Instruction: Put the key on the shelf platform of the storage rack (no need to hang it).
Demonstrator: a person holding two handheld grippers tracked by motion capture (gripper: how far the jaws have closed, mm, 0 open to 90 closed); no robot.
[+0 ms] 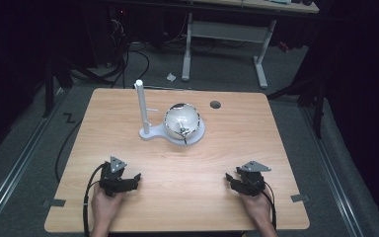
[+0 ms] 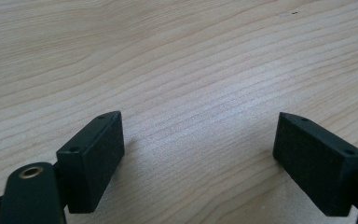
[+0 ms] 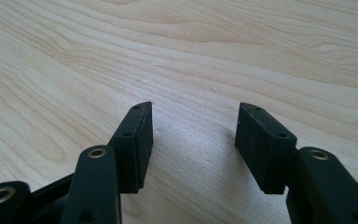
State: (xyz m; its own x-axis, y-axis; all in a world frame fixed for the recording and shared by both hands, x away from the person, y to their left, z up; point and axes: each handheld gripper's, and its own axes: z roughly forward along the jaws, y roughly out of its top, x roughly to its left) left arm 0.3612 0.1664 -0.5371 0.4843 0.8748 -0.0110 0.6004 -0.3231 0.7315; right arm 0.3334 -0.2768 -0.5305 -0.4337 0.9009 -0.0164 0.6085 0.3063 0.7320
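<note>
A white stand [image 1: 150,133] sits at the middle back of the wooden table [image 1: 227,148], with a tall upright post [image 1: 140,106] and a shiny rounded dome [image 1: 181,120] on its flat base. My left gripper [image 1: 135,178] rests low over the table's front left, held in a hand, and points toward the centre. Its jaws stand wide open over bare wood [image 2: 198,140]. My right gripper [image 1: 228,178] mirrors it at the front right. It is open too, with nothing between its pads [image 3: 193,126]. Both grippers are well short of the stand.
A small dark round hole [image 1: 215,104] marks the tabletop behind the dome on the right. Beyond the table stand a white-legged desk [image 1: 224,34] and loose cables [image 1: 128,59] on the grey floor. The table's front edge lies just behind the hands.
</note>
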